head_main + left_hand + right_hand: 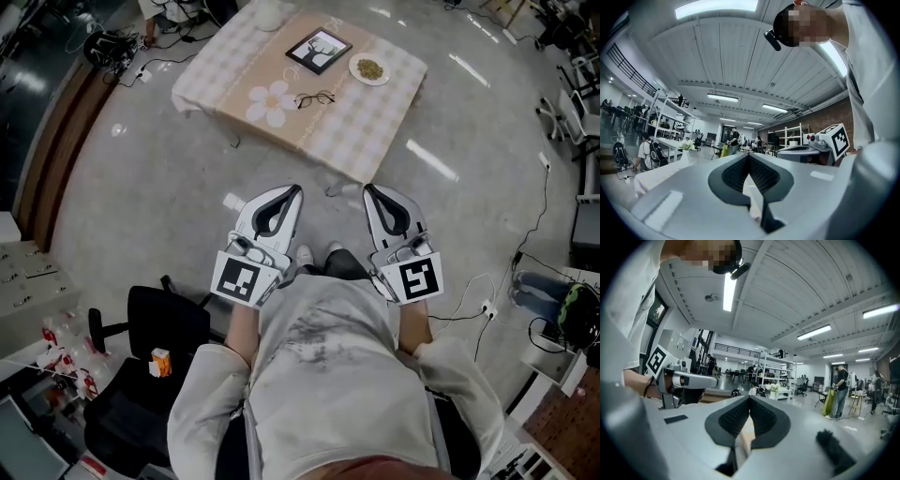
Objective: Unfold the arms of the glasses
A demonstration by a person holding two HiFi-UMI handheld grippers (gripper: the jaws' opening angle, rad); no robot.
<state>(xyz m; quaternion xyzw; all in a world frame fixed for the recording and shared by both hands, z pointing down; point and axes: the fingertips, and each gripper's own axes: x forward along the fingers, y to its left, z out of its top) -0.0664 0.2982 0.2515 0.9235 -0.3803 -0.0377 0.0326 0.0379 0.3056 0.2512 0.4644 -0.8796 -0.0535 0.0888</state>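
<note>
The black-rimmed glasses [314,98] lie on a low table with a checked cloth [375,122], ahead of me in the head view. I cannot tell from here how their arms are folded. My left gripper [296,189] and right gripper [367,188] are held side by side over the floor, well short of the table. Both point towards it. Each has its jaws closed tip to tip with nothing between them. In the left gripper view the left gripper [749,154] points level across the room, and the right gripper [750,397] does the same in its own view. Neither gripper view shows the glasses.
On the table also lie a flower-shaped mat [272,101], a framed picture [319,50] and a plate of food [369,68]. A black chair [141,366] stands at my left rear. Cables run over the floor at the right [478,291]. People and shelves stand far off.
</note>
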